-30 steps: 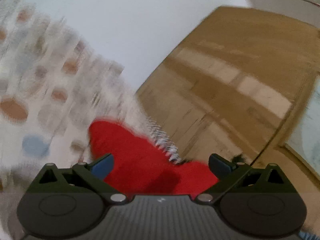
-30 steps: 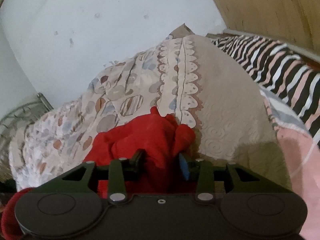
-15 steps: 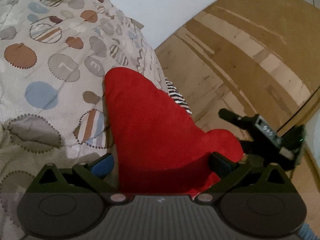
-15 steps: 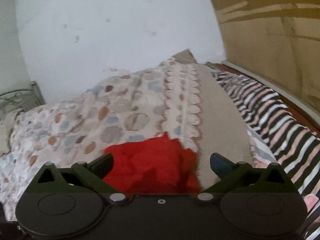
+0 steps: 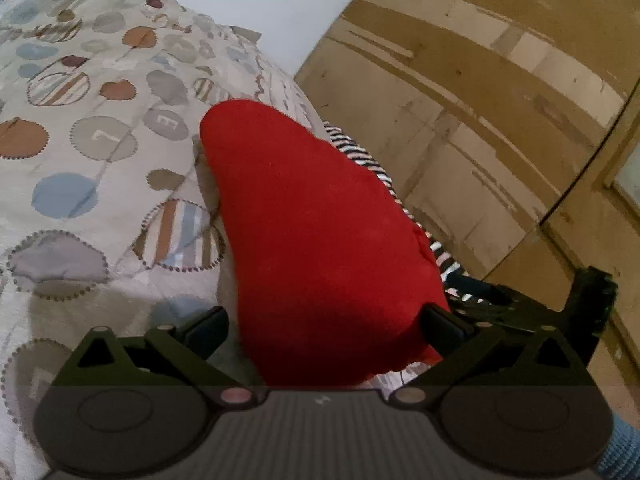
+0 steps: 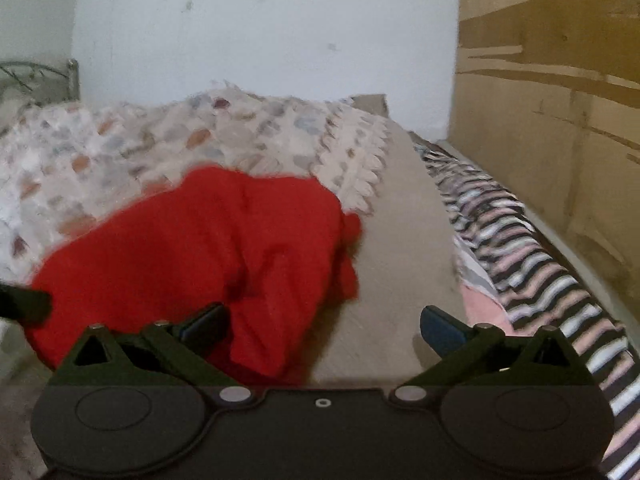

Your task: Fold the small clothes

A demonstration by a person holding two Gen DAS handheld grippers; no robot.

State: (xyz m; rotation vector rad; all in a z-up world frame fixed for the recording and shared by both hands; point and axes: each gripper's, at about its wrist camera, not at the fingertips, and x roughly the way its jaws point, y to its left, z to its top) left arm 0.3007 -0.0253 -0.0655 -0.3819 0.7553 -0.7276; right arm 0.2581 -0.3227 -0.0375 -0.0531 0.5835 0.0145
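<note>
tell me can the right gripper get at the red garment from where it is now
Probably yes. The right gripper has just been opening and its jaws stand wide, nothing pinched. The red garment lies on the bedspread right ahead, its near edge by the left finger, and nothing covers it.

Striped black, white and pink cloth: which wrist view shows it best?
Right wrist: the striped black, white and pink cloth runs along the bed's wall side as one long strip. The left wrist shows only slivers behind the red garment.
</note>
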